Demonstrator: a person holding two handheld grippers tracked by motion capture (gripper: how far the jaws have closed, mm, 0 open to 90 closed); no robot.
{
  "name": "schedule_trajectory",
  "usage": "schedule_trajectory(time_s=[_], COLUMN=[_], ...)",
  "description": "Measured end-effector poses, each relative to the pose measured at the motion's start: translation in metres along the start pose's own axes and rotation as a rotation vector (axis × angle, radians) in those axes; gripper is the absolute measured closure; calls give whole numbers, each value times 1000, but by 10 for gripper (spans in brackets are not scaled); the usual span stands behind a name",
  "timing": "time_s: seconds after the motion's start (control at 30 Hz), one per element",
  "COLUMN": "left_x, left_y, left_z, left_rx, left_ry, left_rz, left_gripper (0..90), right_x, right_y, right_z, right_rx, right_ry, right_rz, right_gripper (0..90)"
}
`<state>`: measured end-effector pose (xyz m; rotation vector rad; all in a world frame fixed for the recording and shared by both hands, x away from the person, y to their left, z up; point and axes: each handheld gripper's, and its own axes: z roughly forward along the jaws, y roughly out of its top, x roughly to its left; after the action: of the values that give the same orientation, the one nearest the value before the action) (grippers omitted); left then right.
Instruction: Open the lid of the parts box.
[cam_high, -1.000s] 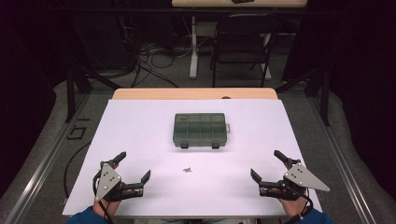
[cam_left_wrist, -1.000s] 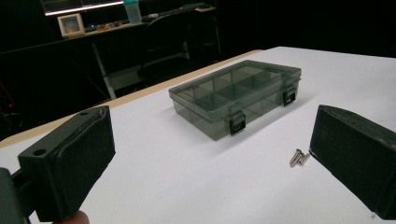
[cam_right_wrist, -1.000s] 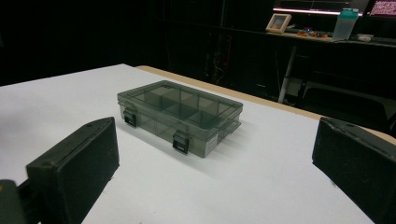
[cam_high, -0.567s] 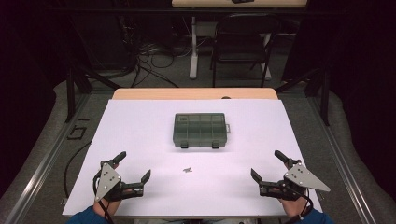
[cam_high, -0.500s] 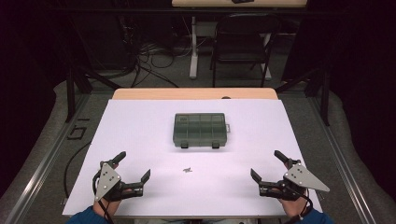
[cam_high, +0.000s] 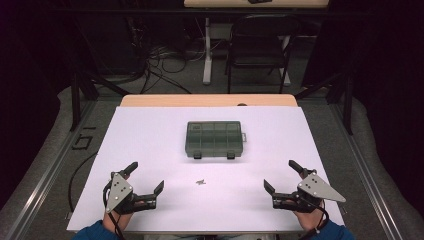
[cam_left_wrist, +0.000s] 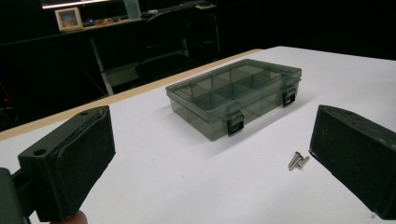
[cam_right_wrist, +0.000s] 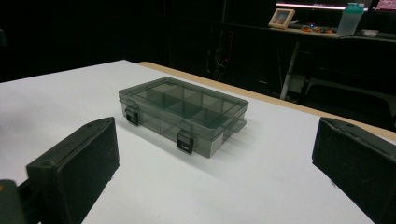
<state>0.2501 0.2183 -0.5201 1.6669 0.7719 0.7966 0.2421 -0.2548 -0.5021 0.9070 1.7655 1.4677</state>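
left gripper (cam_high: 146, 178) and right gripper (cam_high: 283, 175) rest low, well apart, both with jaws spread wide

Box (cam_left_wrist: 236, 93) translucent smoky plastic; screws (cam_left_wrist: 298, 160) shiny metal.

A dark room: a black chair (cam_high: 257, 45) and tangled cables (cam_high: 160, 62) on grey floor beyond the table (cam_high: 150, 135).

Closed smoky compartment box (cam_high: 214, 139) – two screws (cam_high: 200, 182) lying nearby
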Motion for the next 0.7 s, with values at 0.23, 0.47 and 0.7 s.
schedule_trajectory(time_s=[0.23,0.47,0.7], left_x=[0,0,0], left_y=[0,1,2], left_z=[5,13,24], left_rx=[8,6,12], left_ry=[-1,-7,-17], left_rz=[2,6,5], left_gripper=[0,0,0], right_x=[1,3,3], right_y=[0,1,3], right_z=[10,21,33], right_rx=[17,29,37], right_ry=[10,21,18], right_rz=[-11,-26,-26], right_gripper=[1,1,1])
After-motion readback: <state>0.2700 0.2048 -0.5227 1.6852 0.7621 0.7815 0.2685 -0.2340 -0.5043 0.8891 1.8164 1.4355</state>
